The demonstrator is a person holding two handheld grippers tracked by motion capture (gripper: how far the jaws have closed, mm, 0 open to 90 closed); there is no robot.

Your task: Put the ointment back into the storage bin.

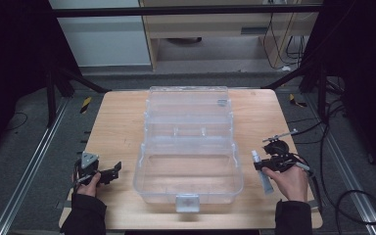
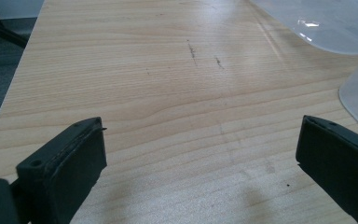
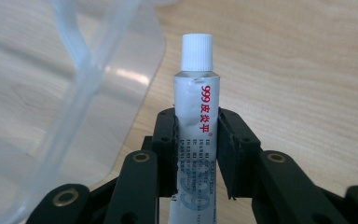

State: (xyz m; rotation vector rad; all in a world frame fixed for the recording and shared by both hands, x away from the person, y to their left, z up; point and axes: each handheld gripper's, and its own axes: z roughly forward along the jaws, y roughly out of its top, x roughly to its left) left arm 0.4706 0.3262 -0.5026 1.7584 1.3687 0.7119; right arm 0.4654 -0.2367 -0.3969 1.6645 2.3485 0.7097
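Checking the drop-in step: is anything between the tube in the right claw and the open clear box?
Nothing visible. The white-capped silver ointment tube, clamped in the right claw, sits just right of the open clear plastic box, whose front compartment looks empty.

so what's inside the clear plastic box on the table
Nothing shows inside the open clear plastic box; the pale wooden table shows through its base. The grey tube with a white cap is outside it, clamped in the right hand-held gripper.

Left gripper jaws spread wide, right gripper jaws clamped together
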